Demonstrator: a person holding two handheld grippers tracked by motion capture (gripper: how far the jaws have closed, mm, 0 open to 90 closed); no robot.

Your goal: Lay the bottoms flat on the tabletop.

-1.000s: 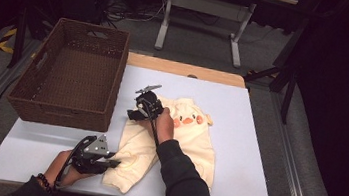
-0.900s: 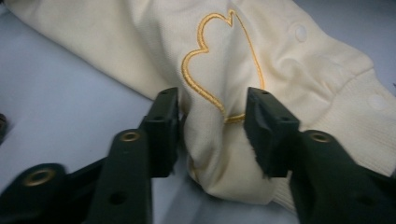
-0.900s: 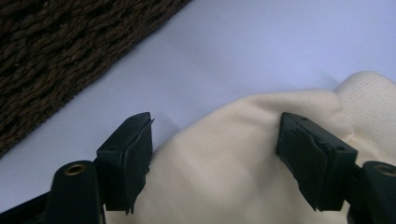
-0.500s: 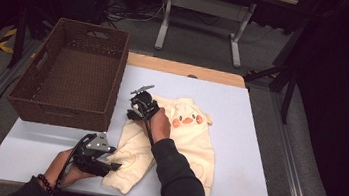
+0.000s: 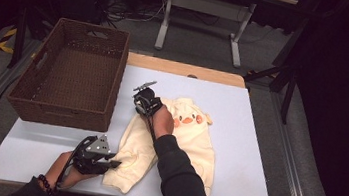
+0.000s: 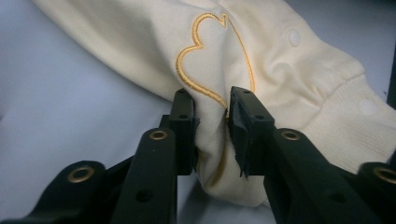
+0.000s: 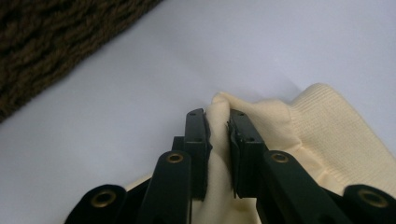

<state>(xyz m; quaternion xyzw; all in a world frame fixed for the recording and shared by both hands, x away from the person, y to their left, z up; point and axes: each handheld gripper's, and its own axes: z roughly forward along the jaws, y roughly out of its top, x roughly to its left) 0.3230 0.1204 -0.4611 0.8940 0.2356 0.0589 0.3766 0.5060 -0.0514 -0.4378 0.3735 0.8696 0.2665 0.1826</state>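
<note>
Cream garment (image 5: 192,140) lies flat on the table (image 5: 258,138); left gripper (image 5: 113,163) and right gripper (image 5: 140,108) have just closed, pinching its edge; folding not yet begun.

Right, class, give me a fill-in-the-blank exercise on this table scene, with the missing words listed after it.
1. Both grippers pinch the cream ____, the left gripper at its near edge.
2. The right gripper grips its edge on the side nearest the brown wicker ____.
3. The jaws in the left gripper view close beside an embroidered orange outline shaped like a ____.
4. The garment lies on a ____ tabletop.

Missing words: garment; basket; heart; white
</note>
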